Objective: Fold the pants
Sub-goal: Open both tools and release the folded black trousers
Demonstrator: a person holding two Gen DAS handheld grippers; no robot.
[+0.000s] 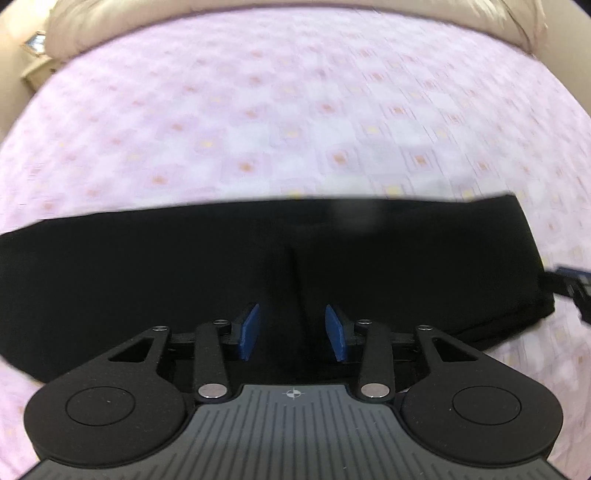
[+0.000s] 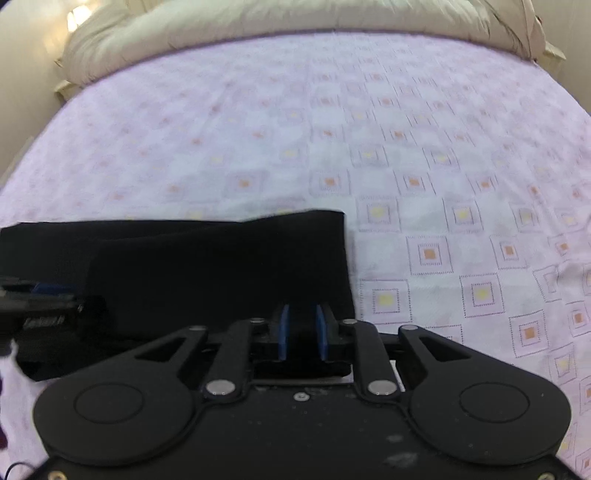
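The black pants (image 1: pixel 258 266) lie crosswise on the bed (image 1: pixel 295 110); the left hand-held gripper (image 1: pixel 291 332) hangs half-open and empty over their middle, and the right hand-held gripper (image 2: pixel 303 332), narrowly parted, holds nothing at their right end.

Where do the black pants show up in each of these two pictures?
Left wrist view: black pants form a wide band across the middle.
Right wrist view: black pants lie left of centre.
Shared landmark: the beige pillow along the top edge.
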